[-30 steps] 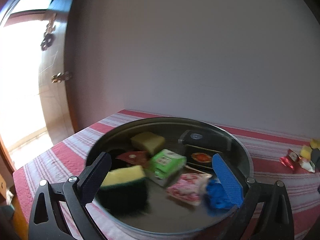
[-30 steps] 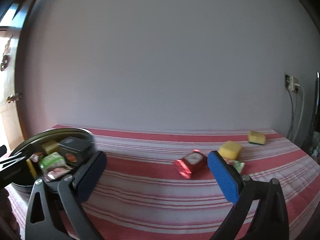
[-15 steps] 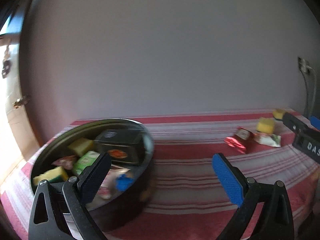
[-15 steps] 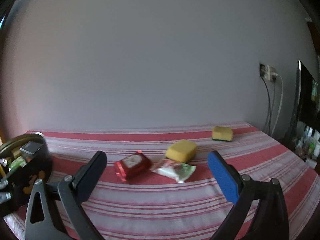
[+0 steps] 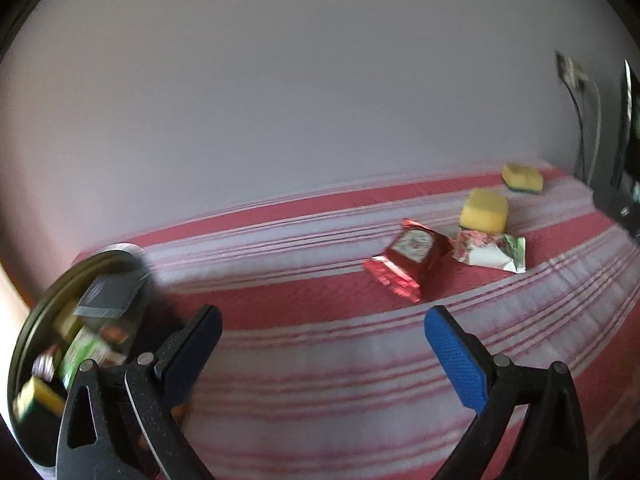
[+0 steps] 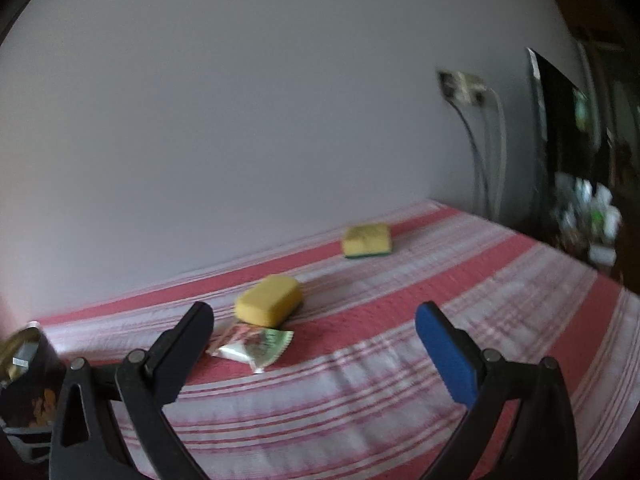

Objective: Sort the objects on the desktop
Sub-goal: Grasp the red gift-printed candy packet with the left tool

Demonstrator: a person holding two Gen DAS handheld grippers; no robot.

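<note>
My left gripper (image 5: 320,322) is open and holds nothing, above the striped cloth. Ahead of it lie a red foil packet (image 5: 410,256), a white-green packet (image 5: 490,250), a plain yellow sponge (image 5: 484,210) and, farther back, a yellow-green sponge (image 5: 522,178). The round metal tin (image 5: 24,360) with several sorted items sits at its far left. My right gripper (image 6: 314,320) is open too, empty, with the white-green packet (image 6: 252,344) and the plain yellow sponge (image 6: 268,304) just beyond its left finger; the yellow-green sponge (image 6: 366,240) lies farther back.
A red and white striped cloth (image 6: 440,280) covers the table up to a pale wall. A wall socket with cables (image 6: 464,88) and a dark screen (image 6: 560,112) stand at the right end. The tin's edge (image 6: 24,364) shows at the left.
Both grippers have swung right, away from the tin, toward the loose packets and sponges. The tin has slid to the left edge of both views. Both stayed open.
</note>
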